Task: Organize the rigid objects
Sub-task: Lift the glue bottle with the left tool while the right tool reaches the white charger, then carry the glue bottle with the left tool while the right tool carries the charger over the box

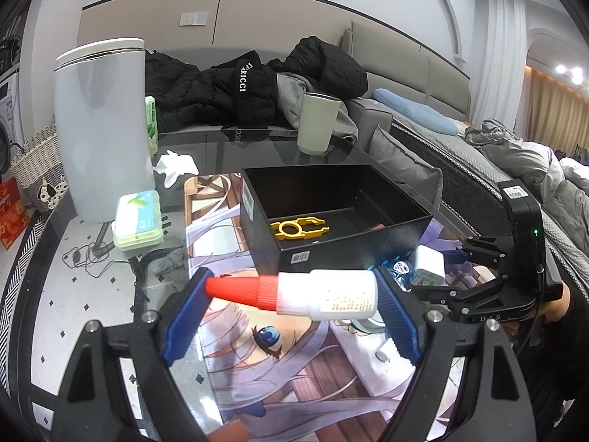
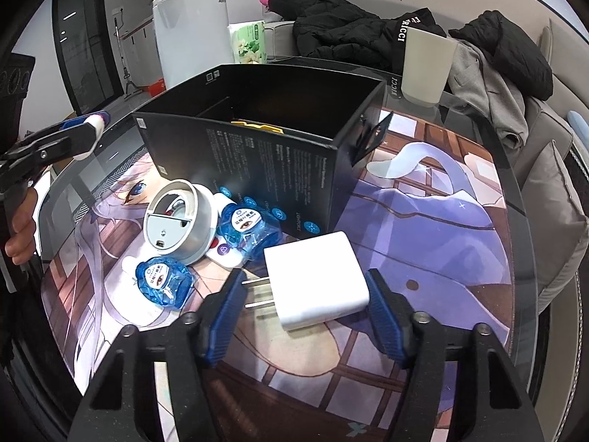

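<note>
My left gripper (image 1: 291, 305) is shut on a white glue bottle with a red cap (image 1: 294, 293), held lengthwise between the blue pads above the mat. My right gripper (image 2: 305, 305) is shut on a white plug charger (image 2: 318, 276), prongs pointing left; it also shows in the left wrist view (image 1: 429, 263). An open black box (image 1: 331, 213) stands ahead with a yellow tool (image 1: 298, 227) inside. On the mat by the box lie a white round device (image 2: 180, 221) and two blue packets (image 2: 165, 281) (image 2: 248, 228).
A glass table (image 1: 92, 294) carries a printed anime mat (image 2: 423, 221). A white bin (image 1: 103, 125), a wipes pack (image 1: 138, 221), a tissue pack (image 2: 250, 42) and a pale cup (image 1: 316, 123) stand around. Coats lie on a sofa behind.
</note>
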`<control>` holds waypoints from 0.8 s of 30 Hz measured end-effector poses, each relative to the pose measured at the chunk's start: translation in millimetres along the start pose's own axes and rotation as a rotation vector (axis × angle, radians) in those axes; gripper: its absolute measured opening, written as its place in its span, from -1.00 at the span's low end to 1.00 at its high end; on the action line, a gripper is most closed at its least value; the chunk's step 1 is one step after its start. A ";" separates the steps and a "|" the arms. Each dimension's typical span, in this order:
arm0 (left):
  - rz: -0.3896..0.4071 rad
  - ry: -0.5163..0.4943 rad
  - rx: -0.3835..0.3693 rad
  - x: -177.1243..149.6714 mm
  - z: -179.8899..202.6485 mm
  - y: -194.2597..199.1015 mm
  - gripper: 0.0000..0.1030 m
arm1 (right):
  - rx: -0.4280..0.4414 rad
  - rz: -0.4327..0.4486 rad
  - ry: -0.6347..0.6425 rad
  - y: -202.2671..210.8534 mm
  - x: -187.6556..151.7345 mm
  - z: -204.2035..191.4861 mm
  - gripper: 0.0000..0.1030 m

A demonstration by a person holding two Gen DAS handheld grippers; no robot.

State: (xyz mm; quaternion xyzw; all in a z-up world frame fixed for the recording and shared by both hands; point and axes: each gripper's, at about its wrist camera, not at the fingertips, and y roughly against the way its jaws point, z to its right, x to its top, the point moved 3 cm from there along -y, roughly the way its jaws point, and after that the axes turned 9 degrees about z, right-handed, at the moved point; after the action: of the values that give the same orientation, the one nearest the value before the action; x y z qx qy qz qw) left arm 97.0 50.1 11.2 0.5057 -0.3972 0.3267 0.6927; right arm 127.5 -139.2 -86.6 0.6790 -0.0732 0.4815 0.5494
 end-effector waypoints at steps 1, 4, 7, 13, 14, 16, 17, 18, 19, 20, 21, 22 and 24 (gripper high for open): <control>-0.002 -0.002 0.000 -0.2 0.9 -1.0 0.67 | -0.002 0.000 0.001 -0.1 0.2 -0.2 0.21; 0.000 -0.007 -0.002 0.3 3.7 -2.0 0.67 | -0.002 0.002 0.003 0.1 0.2 -1.1 0.21; 0.002 -0.011 -0.007 0.6 5.6 -1.9 0.67 | -0.009 0.012 -0.003 4.1 0.5 2.0 0.20; -0.009 -0.030 -0.008 -1.8 9.4 -4.1 0.67 | -0.006 0.061 -0.025 23.7 8.0 8.8 0.19; -0.010 -0.030 -0.012 -1.5 10.1 -4.3 0.67 | -0.002 0.076 -0.029 28.2 10.2 9.1 0.19; -0.008 -0.027 -0.019 -0.7 11.6 -4.5 0.67 | 0.002 0.097 -0.031 34.6 13.6 9.1 0.19; -0.008 -0.025 -0.024 -0.2 12.9 -4.2 0.67 | 0.003 0.111 -0.031 38.7 15.9 9.0 0.19; -0.006 -0.021 -0.029 0.5 13.8 -4.2 0.67 | 0.007 0.121 -0.032 41.8 17.6 8.6 0.19; -0.005 -0.019 -0.034 1.3 14.7 -4.4 0.67 | 0.008 0.135 -0.036 45.6 19.3 8.7 0.19; -0.002 -0.020 -0.036 1.7 15.9 -3.5 0.67 | 0.012 0.145 -0.039 48.6 21.0 8.6 0.19; 0.000 -0.021 -0.036 2.6 17.0 -3.5 0.67 | 0.016 0.156 -0.040 51.4 22.5 8.6 0.19; 0.002 -0.022 -0.036 3.4 17.8 -3.8 0.67 | 0.014 0.175 -0.038 55.5 24.0 8.4 0.19; 0.005 -0.022 -0.035 5.4 19.2 -4.7 0.67 | 0.012 0.219 -0.039 65.9 28.5 6.9 0.19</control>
State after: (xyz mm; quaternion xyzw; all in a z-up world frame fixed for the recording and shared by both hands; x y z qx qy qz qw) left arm 99.4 30.6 17.2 0.4960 -0.4117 0.3160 0.6961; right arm 105.0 -158.0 -20.7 0.6794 -0.1545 0.5257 0.4880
